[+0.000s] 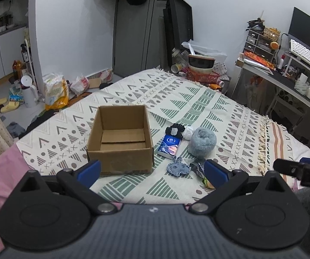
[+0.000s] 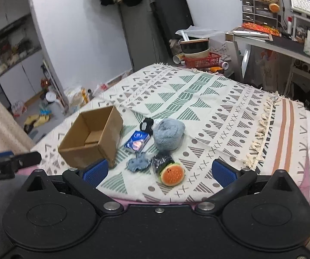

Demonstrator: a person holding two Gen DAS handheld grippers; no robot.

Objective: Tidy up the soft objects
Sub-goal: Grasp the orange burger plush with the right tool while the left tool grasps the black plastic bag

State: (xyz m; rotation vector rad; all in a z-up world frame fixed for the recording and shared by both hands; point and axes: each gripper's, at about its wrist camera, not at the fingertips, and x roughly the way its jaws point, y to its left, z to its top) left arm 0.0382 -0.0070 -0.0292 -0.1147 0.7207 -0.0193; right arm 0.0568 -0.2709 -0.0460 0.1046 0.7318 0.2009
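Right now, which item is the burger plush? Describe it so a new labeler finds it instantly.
Start at the open cardboard box on the patterned blanket; a cluster of small items lies to its right. The burger plush is the cluster's nearest piece, just in front of the right gripper, below the fluffy grey-blue ball. It alone is orange, with dark seed dots and a green edge.

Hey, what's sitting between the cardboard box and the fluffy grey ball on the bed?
A small blue packet lies on the blanket between the cardboard box and the fluffy grey ball; both wrist views show it.
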